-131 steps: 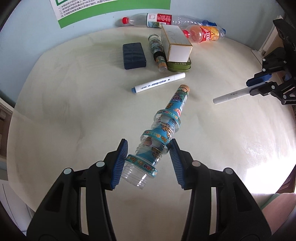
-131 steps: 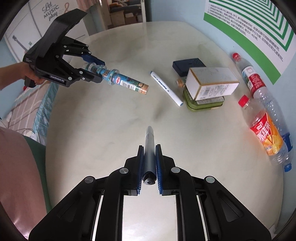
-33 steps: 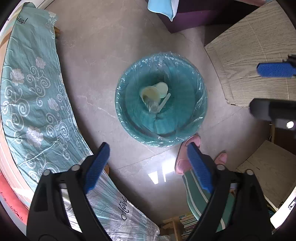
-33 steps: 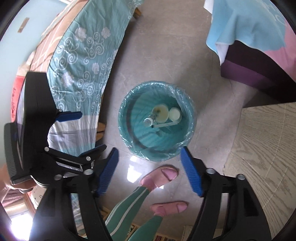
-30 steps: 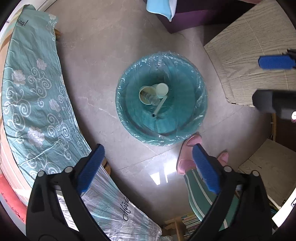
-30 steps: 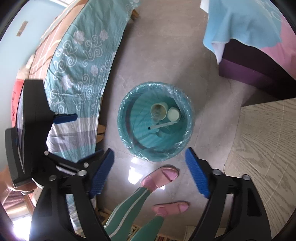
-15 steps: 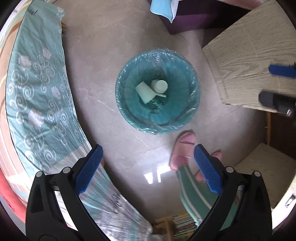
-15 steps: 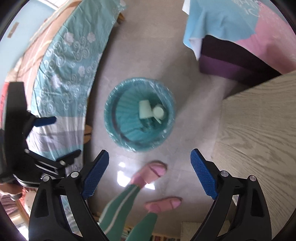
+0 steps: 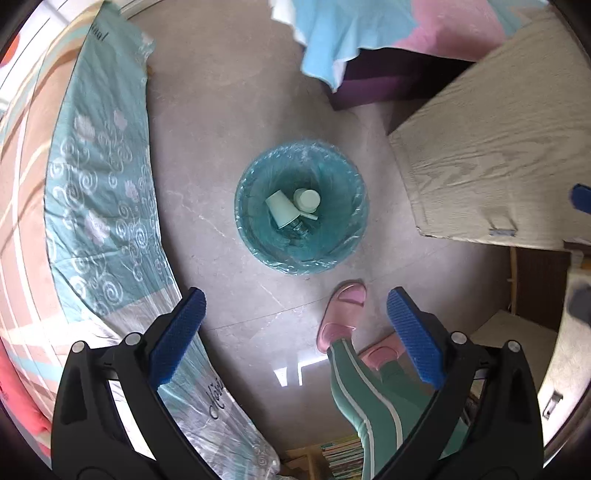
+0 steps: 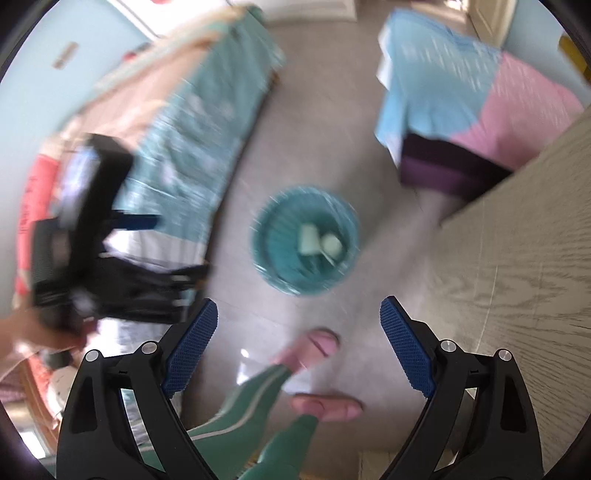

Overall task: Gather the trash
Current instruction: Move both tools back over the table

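A round bin lined with a teal bag (image 9: pixel 255 236) stands on the grey floor below me; the blurred right wrist view shows the bin (image 10: pixel 266 254) too. Inside lie pale cups (image 9: pixel 280 208), a clear bottle (image 9: pixel 297 229) and a white pen (image 9: pixel 308 215). My left gripper (image 9: pixel 295 321) hangs high above the floor, open and empty, nearer to me than the bin. My right gripper (image 10: pixel 299 332) is also open and empty. The left gripper's body (image 10: pixel 92 236) shows at the left of the right wrist view.
A bed with a teal patterned cover (image 9: pixel 99 192) runs along the left. A wooden tabletop (image 9: pixel 487 155) juts in at the right. A blue and pink cloth (image 9: pixel 369 33) hangs at the top. The person's pink slippers (image 9: pixel 343 314) and green trouser legs (image 9: pixel 369 406) stand beside the bin.
Both grippers let go of the bottle and the pen, which now lie in the bin. Both have since risen away from the bin; the right view swings fast and is blurred.
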{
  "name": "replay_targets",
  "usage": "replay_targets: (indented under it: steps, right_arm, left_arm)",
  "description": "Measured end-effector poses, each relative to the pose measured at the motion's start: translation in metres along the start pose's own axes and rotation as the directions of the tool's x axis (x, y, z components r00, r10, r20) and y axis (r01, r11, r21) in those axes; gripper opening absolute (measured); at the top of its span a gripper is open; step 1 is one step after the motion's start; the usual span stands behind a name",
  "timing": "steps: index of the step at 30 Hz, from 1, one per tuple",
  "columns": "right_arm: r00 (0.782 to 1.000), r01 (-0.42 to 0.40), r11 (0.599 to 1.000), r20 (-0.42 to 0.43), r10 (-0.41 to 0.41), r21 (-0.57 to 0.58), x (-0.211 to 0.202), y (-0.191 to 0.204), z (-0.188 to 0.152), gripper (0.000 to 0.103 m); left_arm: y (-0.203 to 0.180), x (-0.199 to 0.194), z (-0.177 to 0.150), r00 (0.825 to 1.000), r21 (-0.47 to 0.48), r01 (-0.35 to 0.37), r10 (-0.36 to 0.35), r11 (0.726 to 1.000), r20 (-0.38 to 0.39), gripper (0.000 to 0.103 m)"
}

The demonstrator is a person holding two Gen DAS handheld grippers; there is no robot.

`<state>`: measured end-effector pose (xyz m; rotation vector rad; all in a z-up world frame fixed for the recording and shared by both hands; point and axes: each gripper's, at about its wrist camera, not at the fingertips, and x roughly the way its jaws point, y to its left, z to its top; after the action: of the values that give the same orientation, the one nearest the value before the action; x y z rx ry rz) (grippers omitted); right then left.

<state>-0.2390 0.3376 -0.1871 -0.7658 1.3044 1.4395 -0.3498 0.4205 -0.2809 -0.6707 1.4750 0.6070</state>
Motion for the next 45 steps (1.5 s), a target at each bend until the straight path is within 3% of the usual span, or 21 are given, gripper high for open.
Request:
replay_targets:
  steps: [2, 5, 8, 12, 15, 18, 24, 28, 30, 35, 41, 45]
  right_arm:
    - [0.999, -0.007, 1.0, 0.047, 0.007, -0.008, -0.031, 0.004, -0.004, 0.089]
    - [0.992, 0.049, 0.999, 0.114, -0.048, 0.0, -0.082, 0.002, -0.015, 0.089]
    - [0.984, 0.055, 0.998, 0.17, -0.059, 0.027, -0.128, -0.007, -0.029, 0.089]
    - [0.961, 0.106, 0.986, 0.241, -0.134, 0.126, -0.177, -0.035, -0.058, 0.089]
    - [0.933, 0.117, 0.962, 0.306, -0.191, 0.246, -0.213, -0.067, -0.094, 0.089]
    - [0.911, 0.128, 0.93, 0.33, -0.248, 0.346, -0.244, -0.096, -0.134, 0.089]
    - [0.862, 0.176, 0.844, 0.334, -0.381, 0.507, -0.29, -0.151, -0.229, 0.089]
    - [0.846, 0.184, 0.779, 0.306, -0.436, 0.6, -0.314, -0.178, -0.29, 0.089]
    - [0.84, 0.195, 0.739, 0.28, -0.465, 0.645, -0.321, -0.188, -0.314, 0.089]
    - [0.821, 0.187, 0.665, 0.256, -0.51, 0.723, -0.346, -0.213, -0.376, 0.089]
    - [0.808, 0.188, 0.607, 0.23, -0.543, 0.772, -0.362, -0.227, -0.425, 0.089]
    - [0.81, 0.166, 0.594, 0.235, -0.538, 0.787, -0.371, -0.244, -0.438, 0.089]
  left_arm:
    - [-0.012, -0.024, 0.001, 0.999, 0.042, -0.009, 0.008, 0.999, 0.031, 0.096]
    - [-0.035, -0.065, 0.004, 0.992, 0.112, -0.06, 0.047, 0.992, 0.116, 0.096]
    - [-0.06, -0.1, 0.007, 0.984, 0.148, -0.059, 0.033, 0.987, 0.174, 0.096]
    - [-0.102, -0.133, 0.015, 0.985, 0.199, 0.01, -0.044, 0.98, 0.167, 0.096]
    - [-0.139, -0.166, 0.016, 0.968, 0.26, 0.068, -0.127, 0.963, 0.216, 0.096]
    - [-0.185, -0.195, 0.013, 0.946, 0.36, 0.068, -0.175, 0.93, 0.274, 0.096]
    - [-0.283, -0.227, 0.011, 0.908, 0.544, 0.039, -0.257, 0.838, 0.331, 0.096]
    - [-0.344, -0.235, 0.005, 0.896, 0.67, 0.08, -0.348, 0.738, 0.277, 0.096]
    - [-0.379, -0.239, 0.0, 0.889, 0.74, 0.071, -0.379, 0.669, 0.257, 0.096]
    - [-0.445, -0.242, -0.014, 0.888, 0.843, 0.043, -0.407, 0.536, 0.214, 0.096]
    - [-0.513, -0.246, -0.02, 0.892, 0.897, -0.003, -0.405, 0.443, 0.203, 0.096]
    - [-0.54, -0.243, -0.023, 0.899, 0.923, -0.027, -0.395, 0.385, 0.191, 0.096]
